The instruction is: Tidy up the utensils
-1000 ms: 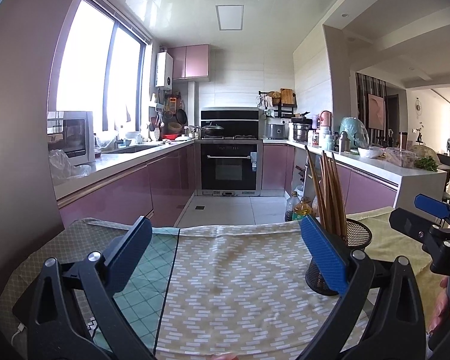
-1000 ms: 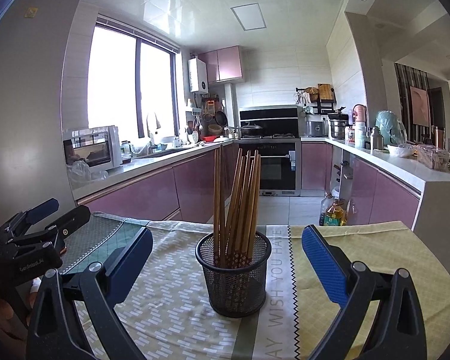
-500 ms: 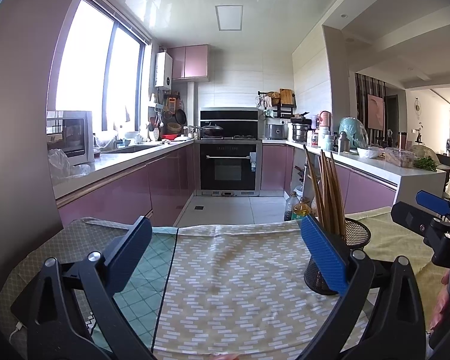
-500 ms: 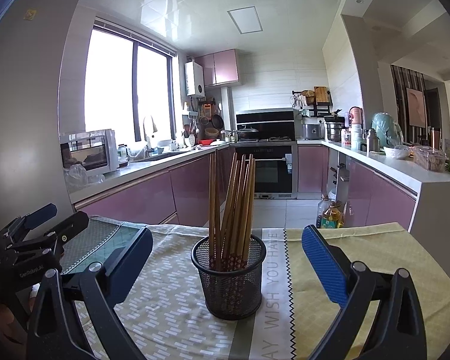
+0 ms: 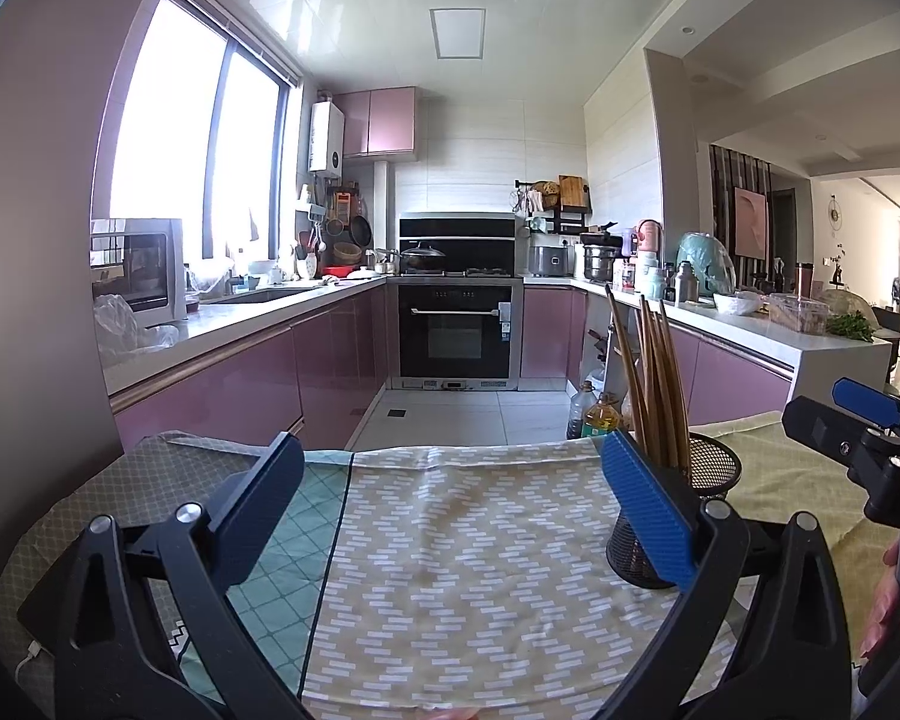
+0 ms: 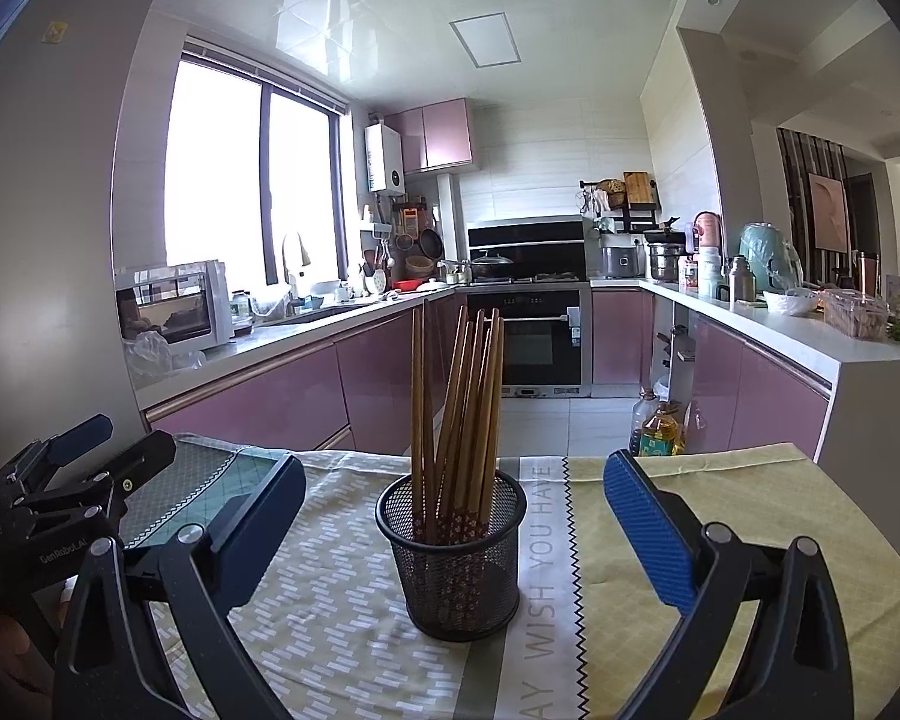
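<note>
**Chopsticks standing in the mesh cup, both grippers spread and empty**

Pink-fronted kitchen cabinets [image 6: 270, 396] run along the walls behind a table [image 6: 750, 516] covered with patterned cloths. One black mesh cup [image 6: 453, 558] stands on the table, and it is the landmark for everything else. Inside the cup, a bunch of wooden chopsticks [image 6: 459, 408] stands nearly upright, most leaning toward the cup's right rim and one standing straighter at its left. They overlap so much that an exact count is not possible; roughly eight or nine tips show. Their lower ends are only dimly visible through the mesh.

From the right wrist view, the right gripper [image 6: 450, 516] has its two blue-padded fingers spread wide, one on either side of the cup, touching neither the cup nor the chopsticks. Left of the cup, the left gripper [image 6: 84, 450] is partly cut off by the frame edge, and its fingers are also apart with nothing between them.

From the left wrist view, the cup [image 5: 705, 474] is half hidden behind that gripper's right finger [image 5: 648, 510], so only its rim and part of its wall show. A cloth with a white dash pattern [image 5: 468, 558] lies bare to the left of the cup. Right of the cup, part of a hand [image 5: 897, 600] holding the right gripper's handle shows at the frame edge, mostly cut off.

Beyond the cup, two oil bottles [image 6: 654, 426] stand on the floor, their lower parts hidden by the table edge.
</note>
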